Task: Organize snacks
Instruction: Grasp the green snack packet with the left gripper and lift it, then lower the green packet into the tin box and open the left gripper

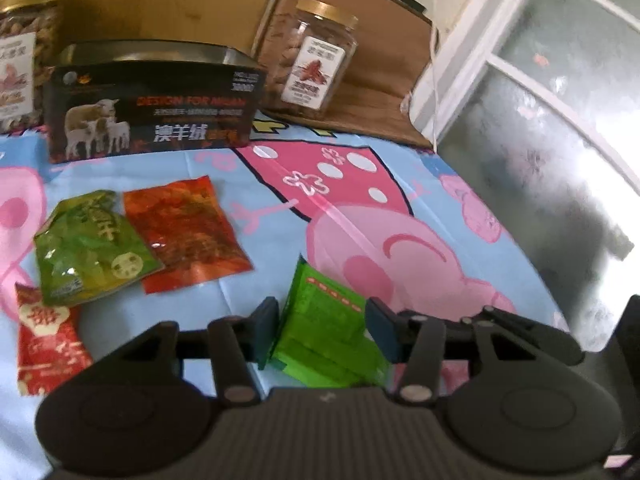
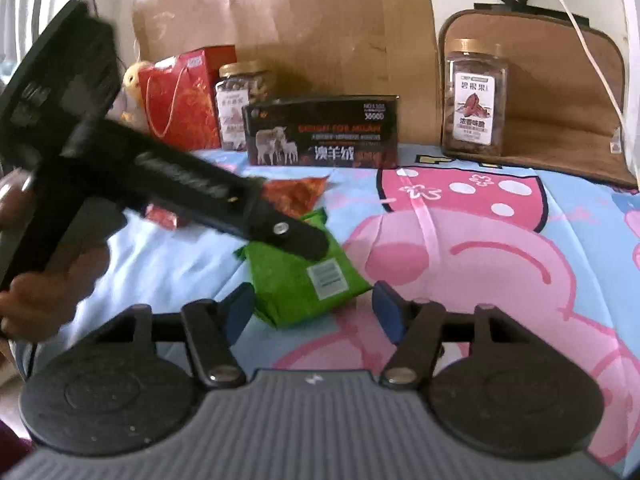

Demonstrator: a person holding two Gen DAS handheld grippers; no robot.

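— Where's the packet?

— My left gripper (image 1: 322, 330) has its jaws spread around the green snack packet (image 1: 326, 340) on the tabletop (image 1: 256, 184); whether the pads touch it, I cannot tell. My right gripper (image 2: 314, 308) gapes just short of it.

— Anything crowding you?

— Two pouches (image 1: 136, 236) lie to its left, the black box (image 1: 154, 114) behind; the left gripper crosses my right view.

Daylight enters from the window (image 1: 560, 80) at the right side, and its frosted glass looks overexposed. The pictures are soft and a little blurred; the left gripper (image 2: 316, 248) is smeared in the right wrist view. Straight lines bend near the edges, and the corners are dark.
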